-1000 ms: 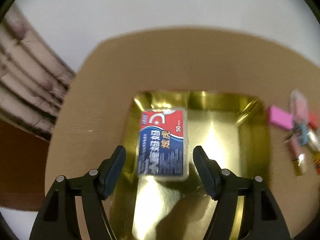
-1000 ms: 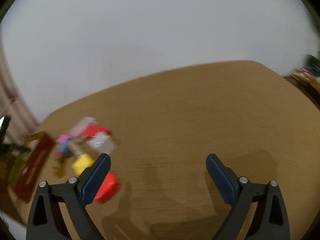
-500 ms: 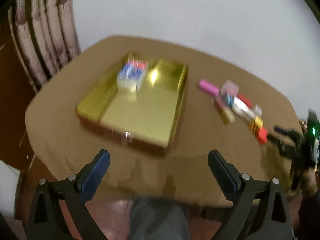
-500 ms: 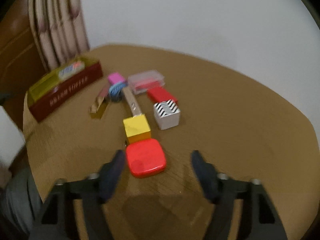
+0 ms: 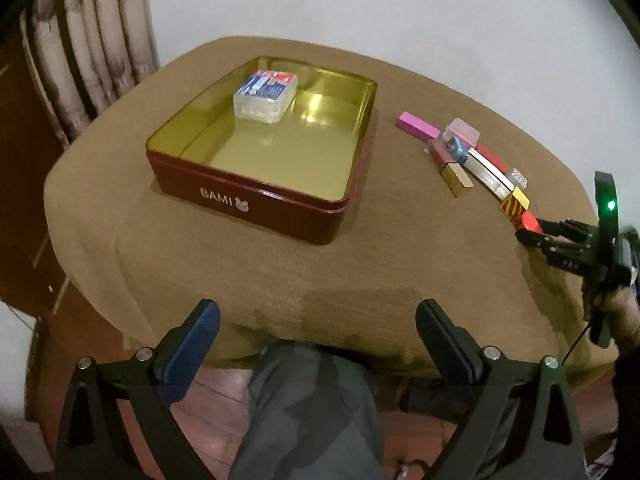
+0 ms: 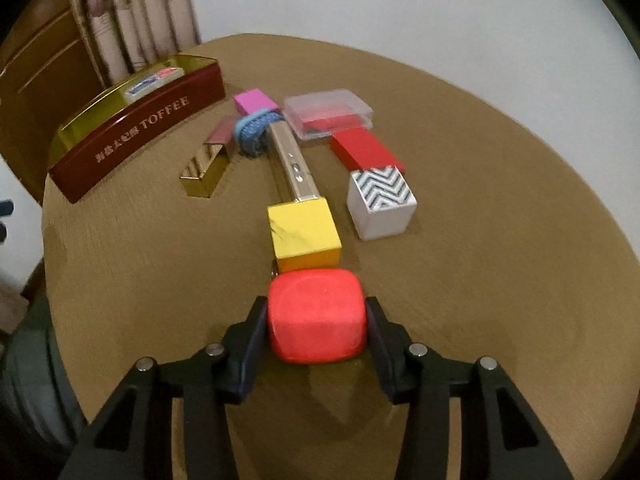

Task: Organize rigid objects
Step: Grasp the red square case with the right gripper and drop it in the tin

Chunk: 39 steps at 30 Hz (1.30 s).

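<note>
My right gripper point(image 6: 317, 314) is shut on a rounded red block point(image 6: 317, 316) at the near end of a row of small objects on the brown table; the red block point(image 5: 530, 222) also shows in the left wrist view. Just beyond it sit a yellow cube point(image 6: 304, 232) and a white zigzag-patterned cube point(image 6: 381, 201). A dark red tin point(image 5: 256, 204) with a gold inside holds a clear box with a blue and red label point(image 5: 266, 94). My left gripper point(image 5: 318, 338) is open and empty, held back off the table's near edge.
Further along the row lie a silver bar point(image 6: 292, 164), a gold bar point(image 6: 204, 170), a blue band point(image 6: 254, 132), a pink block point(image 6: 254, 101), a red block point(image 6: 366, 151) and a clear lidded box point(image 6: 328, 114). Curtains point(image 5: 96, 48) hang at the left.
My left gripper pulled back from over the tin to off the table's near edge. My right gripper moved in on the row and closed on the red block.
</note>
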### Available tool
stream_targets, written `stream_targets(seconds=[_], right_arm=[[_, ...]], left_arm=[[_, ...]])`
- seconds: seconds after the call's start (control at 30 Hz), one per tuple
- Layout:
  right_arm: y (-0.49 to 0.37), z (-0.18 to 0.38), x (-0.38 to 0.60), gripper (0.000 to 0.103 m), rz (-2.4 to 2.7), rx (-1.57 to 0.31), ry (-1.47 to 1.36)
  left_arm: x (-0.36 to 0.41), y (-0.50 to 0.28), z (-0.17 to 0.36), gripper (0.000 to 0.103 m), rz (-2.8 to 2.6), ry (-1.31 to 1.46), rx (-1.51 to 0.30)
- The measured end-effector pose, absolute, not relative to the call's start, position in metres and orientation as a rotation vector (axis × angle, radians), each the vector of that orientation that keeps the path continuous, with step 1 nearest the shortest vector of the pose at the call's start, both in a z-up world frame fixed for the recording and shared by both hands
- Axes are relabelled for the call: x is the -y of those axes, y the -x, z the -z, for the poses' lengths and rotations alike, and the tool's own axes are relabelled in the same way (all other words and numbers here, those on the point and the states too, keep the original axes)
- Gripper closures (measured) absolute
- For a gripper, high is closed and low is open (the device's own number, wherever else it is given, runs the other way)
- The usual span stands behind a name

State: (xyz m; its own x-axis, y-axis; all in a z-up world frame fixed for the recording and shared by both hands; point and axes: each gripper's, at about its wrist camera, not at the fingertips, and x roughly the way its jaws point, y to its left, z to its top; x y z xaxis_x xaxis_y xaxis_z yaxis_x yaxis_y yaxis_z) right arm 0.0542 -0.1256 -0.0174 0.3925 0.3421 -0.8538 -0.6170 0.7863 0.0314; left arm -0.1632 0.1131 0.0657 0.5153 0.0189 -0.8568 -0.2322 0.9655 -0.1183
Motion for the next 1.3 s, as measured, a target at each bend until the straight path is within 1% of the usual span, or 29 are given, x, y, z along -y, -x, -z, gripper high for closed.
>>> stream_targets(seconds=[0.13,0.27,0.37,0.43,0.5,0.57,0.67,0.77,0.83,0.93,1.1,1.2,1.3], right_arm=[[-0.037,0.006,0.131,0.056,-0.616,-1.001,0.260],[-0.014,-0.035,0.113,0.056,-0.707,-0.960,0.205],[-0.020,-0.073,0.074,0.056,-0.808,-0.937,0.119],[-0.033,-0.093,0.032,0.056,-0.876,-0.927,0.070],[-0.049,-0.102,-0.006,0.056,-0.914,-0.945,0.040],[-0.069,-0.101,-0.052,0.056,-0.908,-0.975,0.021],[-0.102,-0.083,-0.109,0.056,-0.878,-1.058,-0.024],[-0.121,-0.060,-0.148,0.056,-0.792,-1.099,0.013],[-0.131,-0.043,-0.168,0.056,-0.708,-1.125,0.042],[-0.143,-0.025,-0.181,0.056,-0.622,-1.159,0.045],[-0.156,-0.013,-0.187,0.055,-0.533,-1.179,0.072],[-0.159,-0.017,-0.189,0.055,-0.554,-1.149,0.077],[-0.148,-0.033,-0.180,0.054,-0.553,-1.087,0.097]], left_arm=[[-0.112,0.170,-0.069,0.006,-0.159,0.200,-0.986],[-0.124,0.174,-0.066,0.006,-0.172,0.248,-0.993],[-0.136,0.178,-0.065,0.006,-0.178,0.287,-0.992],[-0.145,0.183,-0.067,0.005,-0.218,0.277,-0.981],[-0.153,0.188,-0.067,0.003,-0.243,0.274,-0.979],[-0.162,0.192,-0.064,0.003,-0.268,0.281,-0.990],[-0.176,0.198,-0.062,0.003,-0.298,0.302,-0.976],[-0.185,0.201,-0.064,0.003,-0.293,0.348,-0.965],[-0.189,0.204,-0.069,0.003,-0.304,0.352,-0.923],[-0.187,0.206,-0.073,0.003,-0.290,0.331,-0.892],[-0.181,0.202,-0.070,0.003,-0.283,0.297,-0.906],[-0.180,0.202,-0.067,0.003,-0.281,0.300,-0.911],[-0.180,0.202,-0.066,0.003,-0.275,0.317,-0.913]])
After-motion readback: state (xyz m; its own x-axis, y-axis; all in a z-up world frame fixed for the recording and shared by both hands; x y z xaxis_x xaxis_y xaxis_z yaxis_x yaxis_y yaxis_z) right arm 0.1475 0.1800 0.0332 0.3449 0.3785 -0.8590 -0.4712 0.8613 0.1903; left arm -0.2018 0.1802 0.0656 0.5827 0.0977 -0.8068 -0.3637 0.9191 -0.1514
